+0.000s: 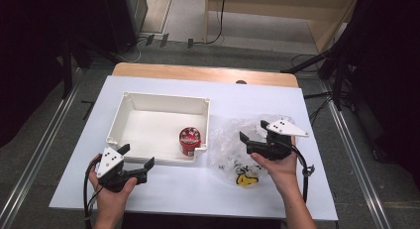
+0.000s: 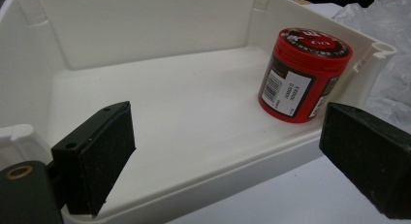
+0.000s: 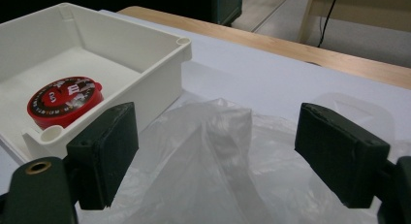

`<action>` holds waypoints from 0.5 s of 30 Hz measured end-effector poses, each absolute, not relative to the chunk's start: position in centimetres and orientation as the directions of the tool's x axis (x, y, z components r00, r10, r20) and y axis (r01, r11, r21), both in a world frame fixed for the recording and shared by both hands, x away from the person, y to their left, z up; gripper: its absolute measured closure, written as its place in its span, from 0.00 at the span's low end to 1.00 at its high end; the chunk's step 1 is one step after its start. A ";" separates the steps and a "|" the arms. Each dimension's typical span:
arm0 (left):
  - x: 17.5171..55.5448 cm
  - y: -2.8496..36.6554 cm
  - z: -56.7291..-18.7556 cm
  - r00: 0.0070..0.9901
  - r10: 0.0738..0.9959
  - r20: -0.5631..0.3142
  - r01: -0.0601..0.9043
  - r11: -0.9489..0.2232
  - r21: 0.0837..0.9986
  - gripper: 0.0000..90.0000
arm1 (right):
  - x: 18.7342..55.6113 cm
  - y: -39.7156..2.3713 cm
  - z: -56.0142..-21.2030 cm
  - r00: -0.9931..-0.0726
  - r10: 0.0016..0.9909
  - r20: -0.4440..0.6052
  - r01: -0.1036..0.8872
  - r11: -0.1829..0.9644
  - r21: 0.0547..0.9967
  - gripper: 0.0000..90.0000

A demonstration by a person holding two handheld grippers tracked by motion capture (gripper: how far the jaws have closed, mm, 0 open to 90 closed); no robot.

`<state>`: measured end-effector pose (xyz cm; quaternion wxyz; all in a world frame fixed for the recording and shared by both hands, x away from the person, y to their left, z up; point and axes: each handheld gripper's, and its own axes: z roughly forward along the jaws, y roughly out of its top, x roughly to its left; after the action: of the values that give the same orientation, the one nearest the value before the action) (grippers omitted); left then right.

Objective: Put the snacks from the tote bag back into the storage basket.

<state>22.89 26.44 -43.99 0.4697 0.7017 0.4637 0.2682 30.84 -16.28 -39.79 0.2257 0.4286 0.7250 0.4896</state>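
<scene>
Unpacking under way: red jar point(image 1: 189, 141) stands in the white bin point(image 1: 130, 103) at its 4 o'clock corner; right claw point(image 1: 252, 136), open and empty, hovers over the plastic bag point(image 1: 225, 144), likely grasping next. Left claw point(image 1: 137, 158) open.

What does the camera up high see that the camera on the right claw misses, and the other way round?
High view alone: the person's two hands, the left claw, and a yellow print on the plastic bag. Right claw view alone: a close look along its own open claw down onto the bag's crumpled folds. Shared: the white bin, the red jar standing in its corner, the bag beside the bin, and the table's wooden edge.
</scene>
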 end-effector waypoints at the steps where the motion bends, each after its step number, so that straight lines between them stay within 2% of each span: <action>1: 22.9 26.4 -44.0 0.426 0.903 -0.060 0.399 -0.128 0.908 0.07 | 30.8 -16.5 -39.8 -0.527 0.844 0.093 0.402 0.152 0.903 0.18; 15: 22.9 26.3 -44.2 0.424 0.904 -0.055 0.404 -0.134 0.905 0.07 | 30.1 -18.9 -40.6 -0.497 0.862 0.098 0.406 0.132 0.904 0.18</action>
<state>22.92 26.30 -44.20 0.4656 0.7037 0.4648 0.2683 30.14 -18.89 -40.64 0.2340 0.4433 0.7149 0.4875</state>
